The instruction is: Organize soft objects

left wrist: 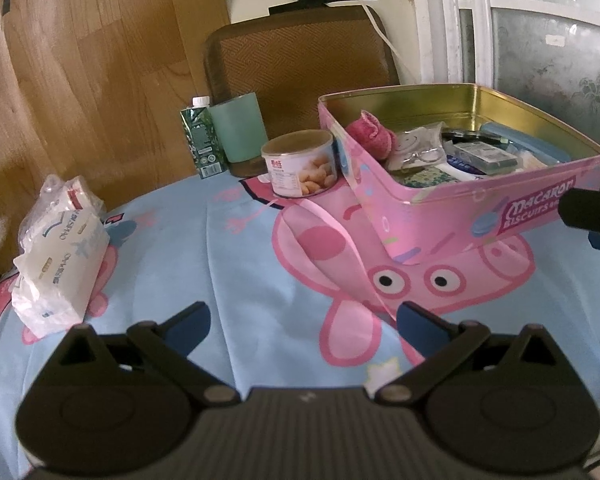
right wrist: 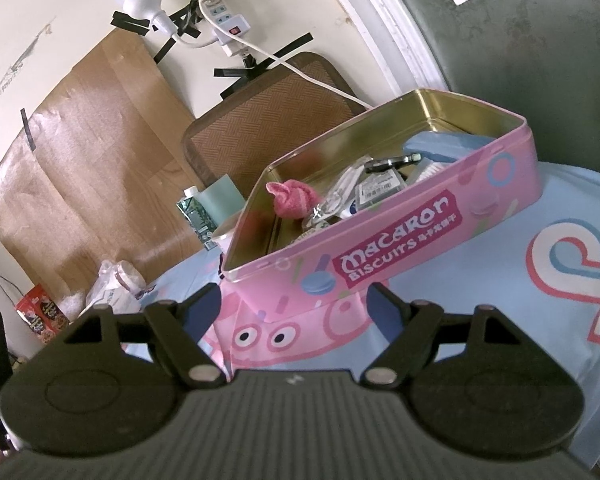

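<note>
Left tongs (left wrist: 302, 326) spread wide and empty, right tongs (right wrist: 296, 306) likewise, tilted downward

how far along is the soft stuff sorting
Possibly done: a pink cloth already lies in the pink tin among other small items. In hand: nothing; the left claw and right claw are both open and empty. Possibly left: the tissue pack on the tablecloth.

Glossy metal tin (right wrist: 400, 248) (gold inside), smooth cloth tablecloth (left wrist: 220, 248), fuzzy pink towel (right wrist: 294, 200).
</note>
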Action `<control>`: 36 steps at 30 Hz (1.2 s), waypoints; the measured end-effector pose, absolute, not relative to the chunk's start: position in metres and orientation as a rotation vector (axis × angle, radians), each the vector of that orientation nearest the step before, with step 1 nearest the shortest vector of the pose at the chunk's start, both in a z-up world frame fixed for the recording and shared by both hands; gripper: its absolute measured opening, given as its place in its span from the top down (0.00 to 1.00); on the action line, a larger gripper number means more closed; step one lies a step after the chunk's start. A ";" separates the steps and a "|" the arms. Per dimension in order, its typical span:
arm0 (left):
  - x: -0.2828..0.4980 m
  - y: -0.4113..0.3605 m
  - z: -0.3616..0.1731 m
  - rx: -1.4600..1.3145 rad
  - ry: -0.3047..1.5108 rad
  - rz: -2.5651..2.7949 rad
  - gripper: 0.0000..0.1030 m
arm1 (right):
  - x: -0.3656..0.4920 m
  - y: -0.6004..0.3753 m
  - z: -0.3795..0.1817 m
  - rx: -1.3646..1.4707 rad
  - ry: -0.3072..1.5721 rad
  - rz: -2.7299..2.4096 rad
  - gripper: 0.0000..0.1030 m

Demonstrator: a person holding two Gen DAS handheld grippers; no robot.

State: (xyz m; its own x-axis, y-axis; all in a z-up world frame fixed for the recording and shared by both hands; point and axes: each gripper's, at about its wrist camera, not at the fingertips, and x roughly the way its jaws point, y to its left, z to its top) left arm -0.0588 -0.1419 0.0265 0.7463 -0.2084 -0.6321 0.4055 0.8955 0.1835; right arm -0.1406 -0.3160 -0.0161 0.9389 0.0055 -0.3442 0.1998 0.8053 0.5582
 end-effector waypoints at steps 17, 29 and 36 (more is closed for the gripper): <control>-0.061 -0.144 0.026 0.343 0.646 -0.365 0.00 | -0.141 -0.317 -0.016 0.630 0.342 -0.107 0.20; -0.062 -0.145 0.025 0.347 0.652 -0.375 0.00 | -0.141 -0.317 -0.015 0.633 0.343 -0.104 0.20; -0.064 -0.147 0.023 0.367 0.654 -0.378 0.00 | -0.141 -0.317 -0.016 0.637 0.344 -0.104 0.20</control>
State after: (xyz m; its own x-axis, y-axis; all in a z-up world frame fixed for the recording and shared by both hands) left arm -0.0638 -0.1474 0.0233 0.7311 -0.2225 -0.6449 0.4484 0.8692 0.2084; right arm -0.1409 -0.3173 -0.0156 0.9382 0.0095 -0.3458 0.2000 0.8006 0.5648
